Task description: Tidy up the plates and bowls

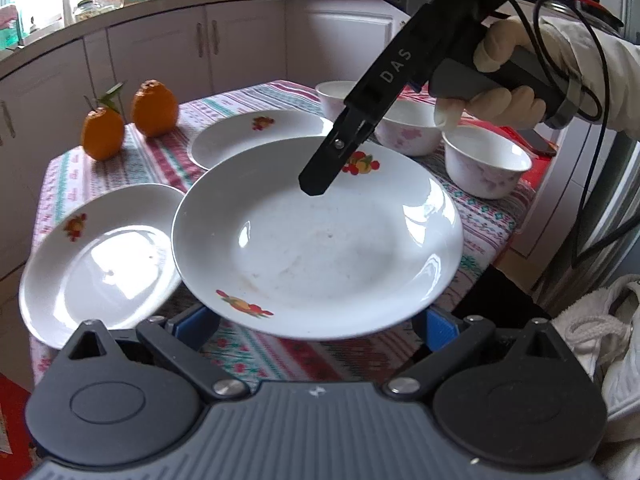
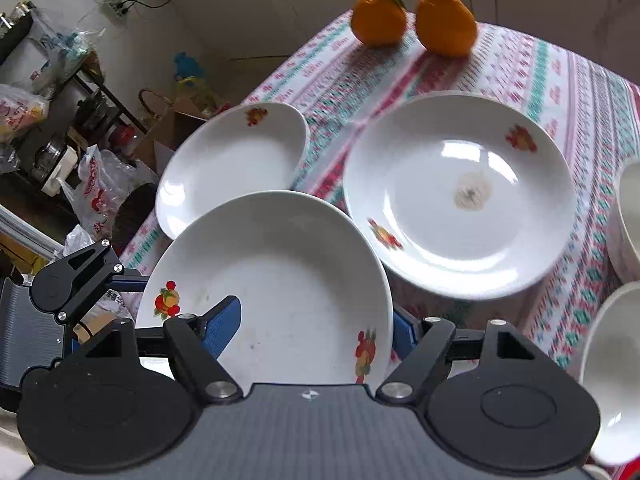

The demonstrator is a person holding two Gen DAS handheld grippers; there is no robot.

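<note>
Straddling the far rim of a white fruit-print plate [image 1: 320,240], the right tongs [image 2: 314,330] have one blue pad [image 2: 224,328] over the plate's upper face and the other under it. The gap is moderate, and I cannot tell whether they are truly clamped. The left tongs [image 1: 318,324] are spread wide, both pads partly hidden beneath the plate's near rim.

The left wrist view alone shows the gloved hand [image 1: 500,92] on the right handle and three white bowls [image 1: 486,162] clustered at the counter's right side. The right wrist view alone shows a stained large plate [image 2: 460,196] lying flat on the patterned tablecloth [image 2: 580,92].

A smaller plate [image 2: 232,168] juts past the counter's left edge. Two oranges [image 2: 446,20] stand at the far edge. Bare cloth lies between the oranges and the plates.
</note>
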